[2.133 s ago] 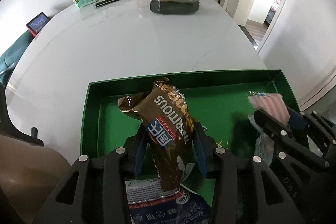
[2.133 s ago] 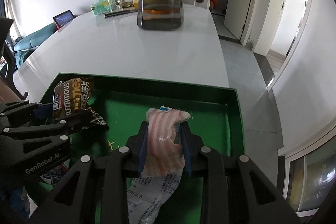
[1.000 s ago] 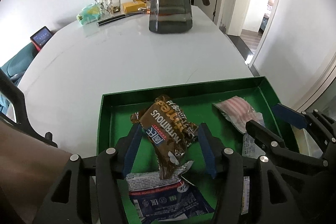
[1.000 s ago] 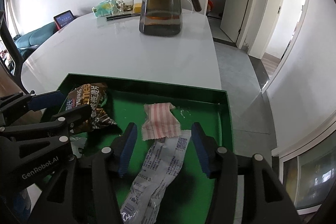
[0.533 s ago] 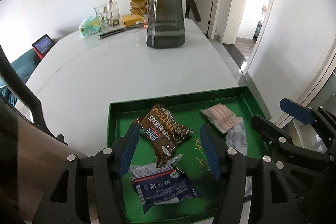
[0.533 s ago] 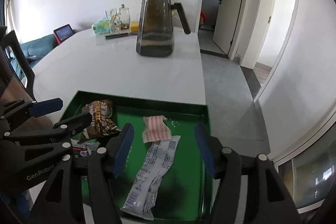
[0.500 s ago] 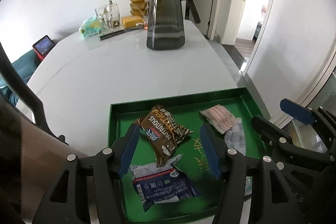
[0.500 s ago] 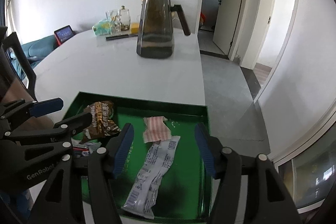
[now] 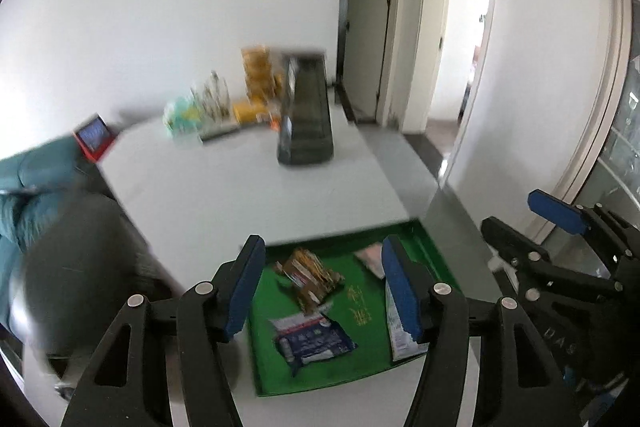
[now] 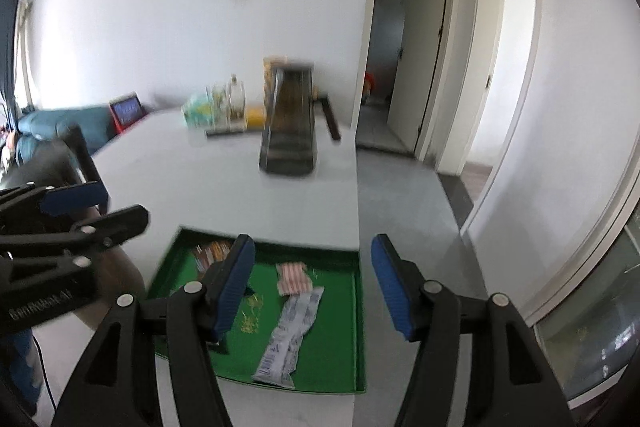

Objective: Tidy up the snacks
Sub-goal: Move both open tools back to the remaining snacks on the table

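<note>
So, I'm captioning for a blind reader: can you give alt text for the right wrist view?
An open, empty right tool hangs above a green tray at a white table's near edge, holding a pink-striped packet, a long white wrapper and a brown packet. A dark pitcher stands farther back.

Both grippers now hang high above the green tray (image 10: 358, 311), jaws apart and empty. The brown packet (image 9: 310, 277) released by the left gripper (image 9: 322, 291) and the striped packet (image 10: 294, 279) released by the right gripper (image 10: 312, 289) lie in the tray.
</note>
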Available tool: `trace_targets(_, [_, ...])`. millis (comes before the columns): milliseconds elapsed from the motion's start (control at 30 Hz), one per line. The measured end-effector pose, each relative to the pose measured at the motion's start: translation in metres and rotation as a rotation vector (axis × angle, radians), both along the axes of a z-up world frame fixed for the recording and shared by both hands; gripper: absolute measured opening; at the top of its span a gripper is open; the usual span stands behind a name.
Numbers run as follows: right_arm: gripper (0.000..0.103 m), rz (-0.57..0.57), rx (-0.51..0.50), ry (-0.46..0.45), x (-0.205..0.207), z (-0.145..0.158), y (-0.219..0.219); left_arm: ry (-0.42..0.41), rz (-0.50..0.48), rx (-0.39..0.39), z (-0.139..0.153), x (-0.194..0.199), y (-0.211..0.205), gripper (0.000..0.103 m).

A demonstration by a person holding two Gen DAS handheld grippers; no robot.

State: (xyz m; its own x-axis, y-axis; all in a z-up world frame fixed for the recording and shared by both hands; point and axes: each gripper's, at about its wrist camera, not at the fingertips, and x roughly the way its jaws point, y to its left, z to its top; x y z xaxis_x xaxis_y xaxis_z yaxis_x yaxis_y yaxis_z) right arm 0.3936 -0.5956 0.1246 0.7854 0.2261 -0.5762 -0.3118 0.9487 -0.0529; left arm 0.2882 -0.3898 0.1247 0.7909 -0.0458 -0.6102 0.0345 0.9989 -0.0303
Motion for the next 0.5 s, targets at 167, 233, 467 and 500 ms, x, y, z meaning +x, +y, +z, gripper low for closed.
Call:
trace_targets(167, [0.103,0.003,0.017,-0.122,-0.046,0.053,0.000,-0.128,-0.010,-0.025,0.057,-0.058,0.028,0.058])
trace_targets(233, [0.103,0.017,0.030,-0.178,-0.072,0.078,0.002,-0.176,0.004,-0.011,0.073,-0.080,0.039,0.060])
trace_targets(467, [0.103,0.087,0.013,-0.323,-0.154,0.143,0.026,-0.330,0.040,0.087,0.129,-0.158,0.094,0.065])
trace_targets(500, [0.103,0.098,0.009,-0.341,-0.164,0.148,0.030,-0.347,0.059,0.109,0.133,-0.168,0.105,0.068])
